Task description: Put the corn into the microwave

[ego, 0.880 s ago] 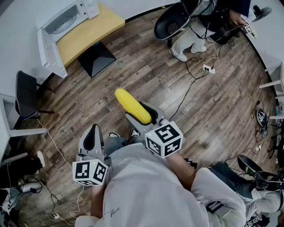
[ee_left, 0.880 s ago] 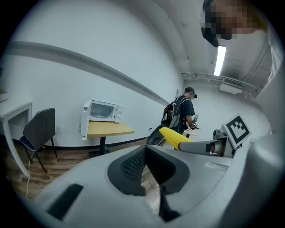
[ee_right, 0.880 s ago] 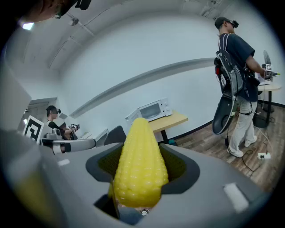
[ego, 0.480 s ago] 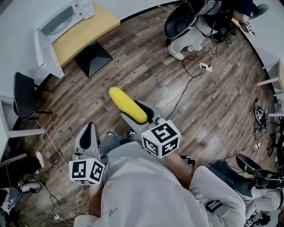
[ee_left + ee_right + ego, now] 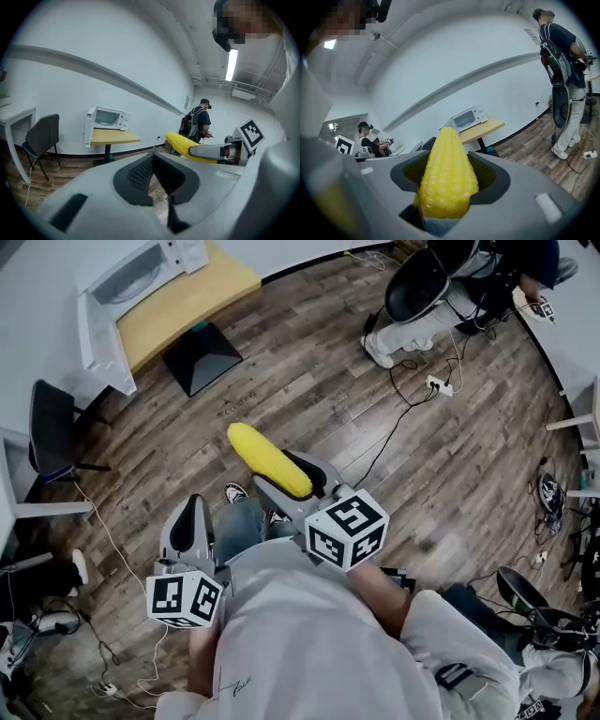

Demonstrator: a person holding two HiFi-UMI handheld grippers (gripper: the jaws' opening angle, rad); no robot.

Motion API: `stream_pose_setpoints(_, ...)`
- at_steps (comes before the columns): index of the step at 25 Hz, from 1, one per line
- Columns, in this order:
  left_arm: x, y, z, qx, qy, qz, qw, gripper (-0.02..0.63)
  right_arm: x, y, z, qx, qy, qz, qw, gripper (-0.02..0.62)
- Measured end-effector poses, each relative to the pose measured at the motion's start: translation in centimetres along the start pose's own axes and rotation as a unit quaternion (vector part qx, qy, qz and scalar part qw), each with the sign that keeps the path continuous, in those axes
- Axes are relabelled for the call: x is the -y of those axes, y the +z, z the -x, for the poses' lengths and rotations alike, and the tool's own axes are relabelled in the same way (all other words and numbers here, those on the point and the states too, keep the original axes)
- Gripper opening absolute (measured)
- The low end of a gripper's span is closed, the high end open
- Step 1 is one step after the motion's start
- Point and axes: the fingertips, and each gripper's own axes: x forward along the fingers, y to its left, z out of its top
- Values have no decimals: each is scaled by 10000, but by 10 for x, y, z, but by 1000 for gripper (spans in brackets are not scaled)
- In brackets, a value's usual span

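While the fingers of your right gripper (image 5: 295, 482) are clamped on the yellow corn (image 5: 262, 454), which juts forward above the wooden floor (image 5: 328, 381), the fingers of your left gripper (image 5: 196, 521) are together with nothing between them. The microwave (image 5: 141, 276) stands with its door (image 5: 101, 348) open on the yellow worktop (image 5: 187, 306), well apart from the corn.

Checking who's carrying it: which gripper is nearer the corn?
Right. The right gripper is clamped on the corn; the left gripper is empty, apart from it, lower left in the head view.
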Motion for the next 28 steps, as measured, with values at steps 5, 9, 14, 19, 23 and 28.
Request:
stream_pose_setpoints(5,3,0,-15,-59,-54,51,10000,-8,12,4,-5,-47,-11,-49,10000,265)
stream_pose_setpoints(9,-4,6,-28,-64,-76,38,9999,-8,20,13,-15,-5,-44,-60,10000,265)
stream_pose_setpoints(14,-7,21,-56,-22,-146,20,9999,-8,34,29,-31,-16,-42,-38,10000,265)
stream_pose_setpoints(19,-14,36,-84,-5,-153,23,9999,-8,49,46,-51,-66,-6,-11,10000,265)
stream_pose_setpoints(23,-26,48,-102,-34,-107,-27,9999,-8,58,59,-71,-100,28,-68,9999,265)
stream_pose_setpoints(28,-53,70,-131,-76,-79,-16,9999,-8,68,80,-110,-162,38,-94,9998,265)
